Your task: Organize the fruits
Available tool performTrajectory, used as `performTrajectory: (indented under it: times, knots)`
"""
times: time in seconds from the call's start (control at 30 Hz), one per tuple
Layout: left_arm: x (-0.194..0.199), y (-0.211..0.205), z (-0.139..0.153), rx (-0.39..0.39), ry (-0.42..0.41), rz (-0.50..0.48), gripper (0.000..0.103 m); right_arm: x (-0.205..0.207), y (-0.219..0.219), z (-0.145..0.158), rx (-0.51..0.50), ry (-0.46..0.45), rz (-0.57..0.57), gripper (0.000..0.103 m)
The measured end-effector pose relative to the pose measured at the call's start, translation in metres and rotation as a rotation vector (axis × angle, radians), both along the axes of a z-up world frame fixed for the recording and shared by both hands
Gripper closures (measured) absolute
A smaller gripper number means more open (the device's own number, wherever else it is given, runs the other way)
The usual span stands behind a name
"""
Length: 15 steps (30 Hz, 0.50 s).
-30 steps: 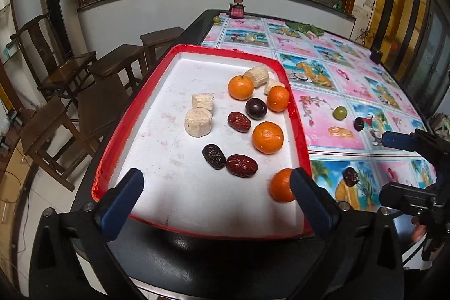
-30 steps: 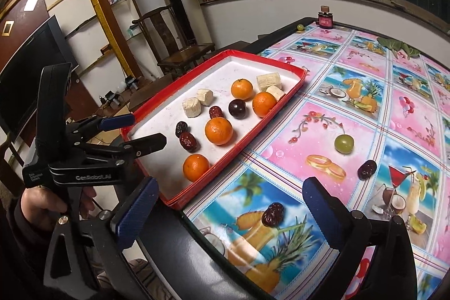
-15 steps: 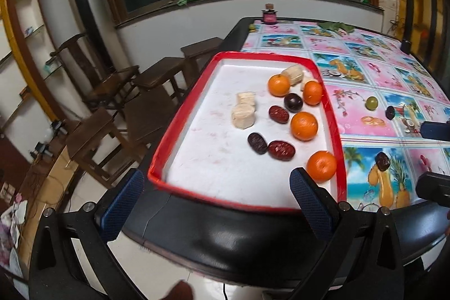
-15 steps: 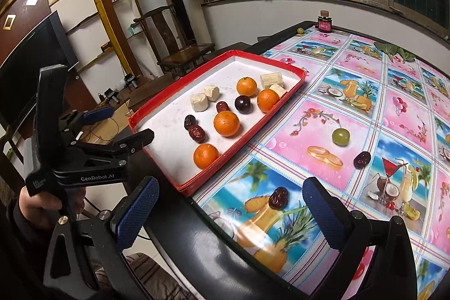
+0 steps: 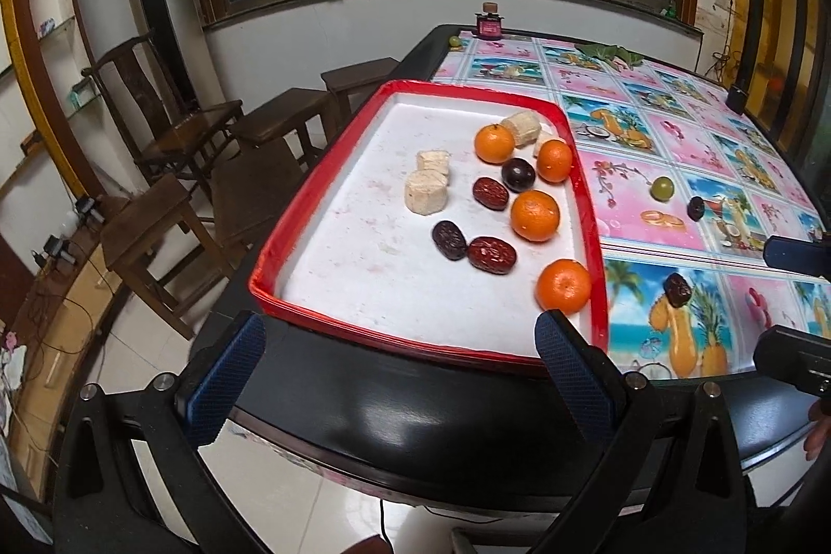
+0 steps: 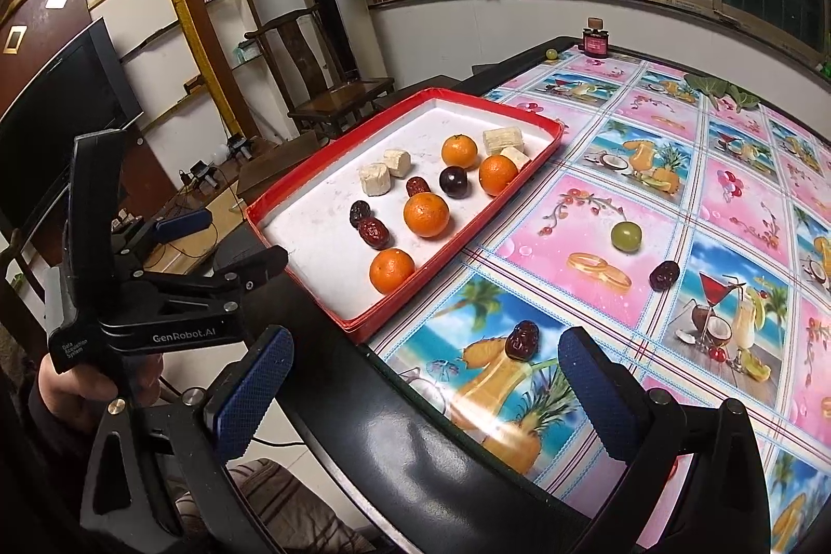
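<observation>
Clearly both claws hang back off the near edge of the surface (image 6: 737, 201), neither holding anything. The left claw (image 5: 400, 377) has its blue pads spread wide, framing the near rim of the red tray (image 5: 291, 221); the right claw (image 6: 426, 390) is likewise spread and empty, its gap lined up roughly with the nearest date (image 6: 522, 340) lying on the patterned cloth just beside the tray's corner. That alignment suggests this date is the next fruit to be collected, though no grasp has begun.

The tray, white inside, sits at the surface's left edge and already holds most of the fruit, crowded toward its right wall: four oranges, with the nearest orange (image 5: 563, 285) close to the near right corner, three wrinkled dates including a red date (image 5: 491, 255) touching a darker one (image 5: 449, 239), one round dark plum (image 5: 518, 174), and several pale banana pieces (image 5: 426, 198), two at the middle and more at the far end.

Three fruits remain outside on the cloth: the near date, a second dark date (image 6: 664, 274) farther right, and a green grape (image 6: 625, 235) just beyond it. Judging from this, the sorting is well along, with those three left to bring in. Round fruit such as the grape may roll if nudged.
</observation>
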State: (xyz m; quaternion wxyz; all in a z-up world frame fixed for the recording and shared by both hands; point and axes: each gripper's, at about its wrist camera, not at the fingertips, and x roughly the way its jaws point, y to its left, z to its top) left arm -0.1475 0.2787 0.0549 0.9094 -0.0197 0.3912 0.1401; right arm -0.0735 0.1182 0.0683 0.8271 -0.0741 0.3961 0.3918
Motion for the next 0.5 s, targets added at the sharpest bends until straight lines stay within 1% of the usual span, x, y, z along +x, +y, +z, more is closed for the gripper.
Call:
performTrajectory:
  times: [0.1, 0.5]
  knots:
    - [0.0, -0.001, 0.0, -0.023, 0.002, -0.006, 0.0, 0.0, -0.001, 0.001, 0.002, 0.001, -0.003, 0.0]
    - [0.006, -0.007, 0.001, -0.056, 0.008, -0.013, 0.0, 0.009, -0.011, -0.004, 0.019, 0.024, -0.022, 0.0]
